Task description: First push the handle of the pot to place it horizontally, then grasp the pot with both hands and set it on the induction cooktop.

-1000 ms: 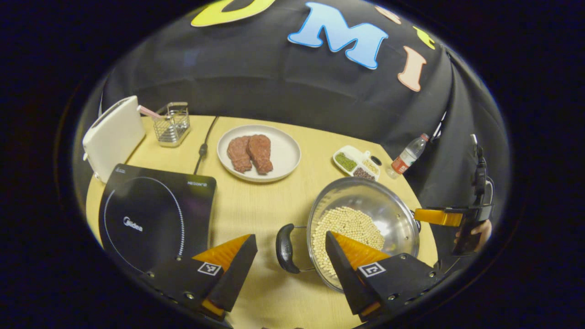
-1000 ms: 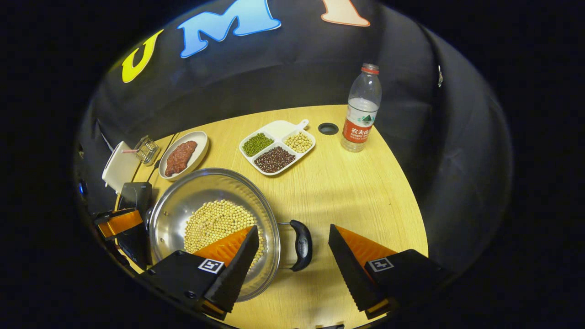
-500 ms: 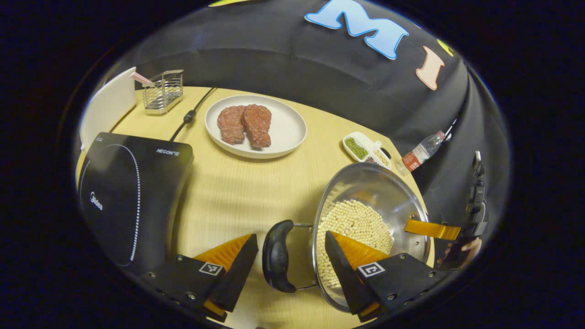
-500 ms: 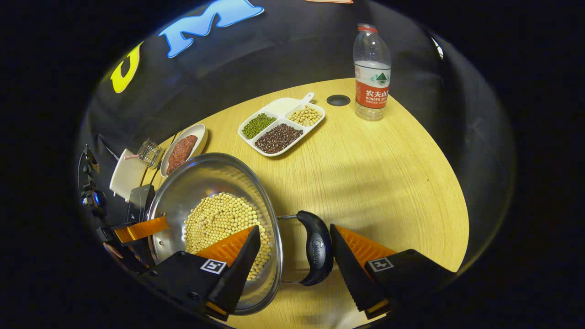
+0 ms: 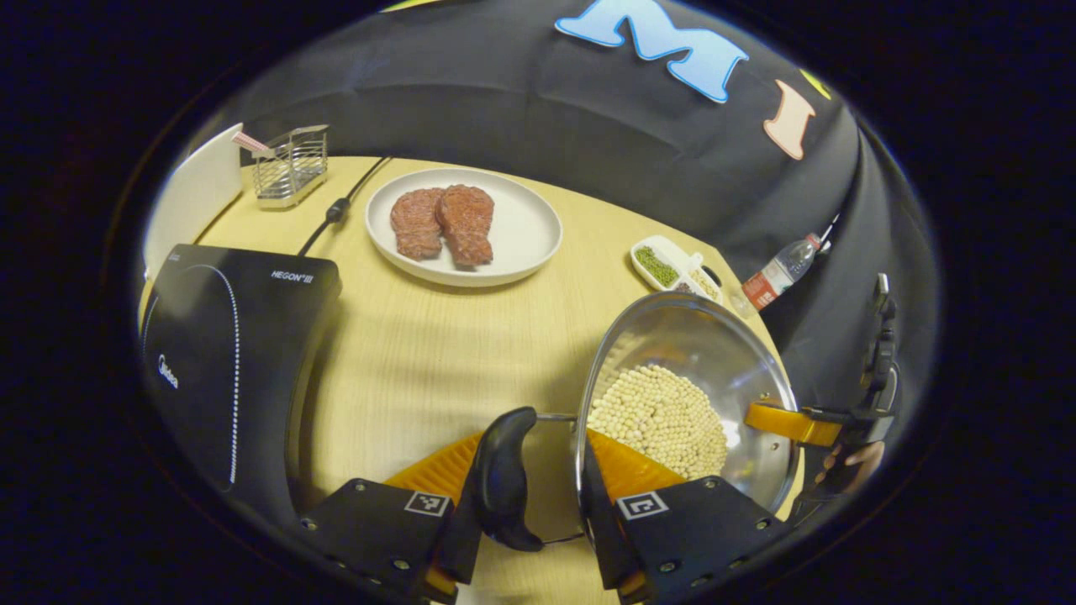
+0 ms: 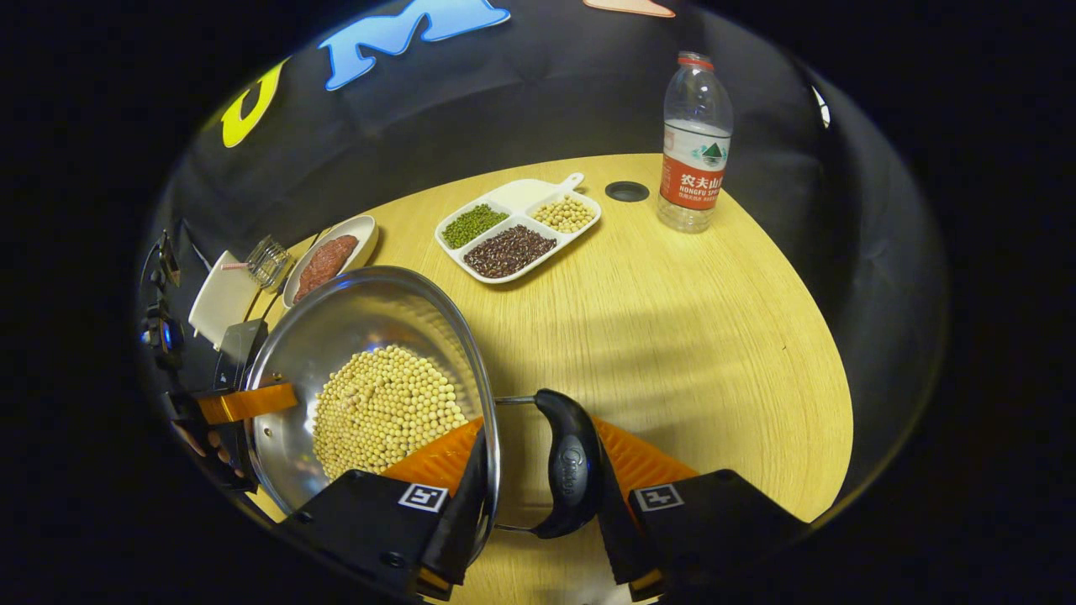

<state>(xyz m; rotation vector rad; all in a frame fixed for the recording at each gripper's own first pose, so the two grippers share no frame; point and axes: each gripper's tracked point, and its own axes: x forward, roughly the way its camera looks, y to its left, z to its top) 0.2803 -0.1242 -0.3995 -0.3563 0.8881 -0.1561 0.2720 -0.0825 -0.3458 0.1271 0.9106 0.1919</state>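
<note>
Both hand-held grippers have closed on the pot (image 5: 685, 395) handles; left gripper view adds the cooktop (image 5: 227, 353)

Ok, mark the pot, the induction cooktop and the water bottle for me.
pot (image 6: 370, 319), right gripper view, on its bare inner wall.
induction cooktop (image 5: 252, 336), left gripper view, on its black glass top.
water bottle (image 6: 694, 181), right gripper view, on its label band.
</note>
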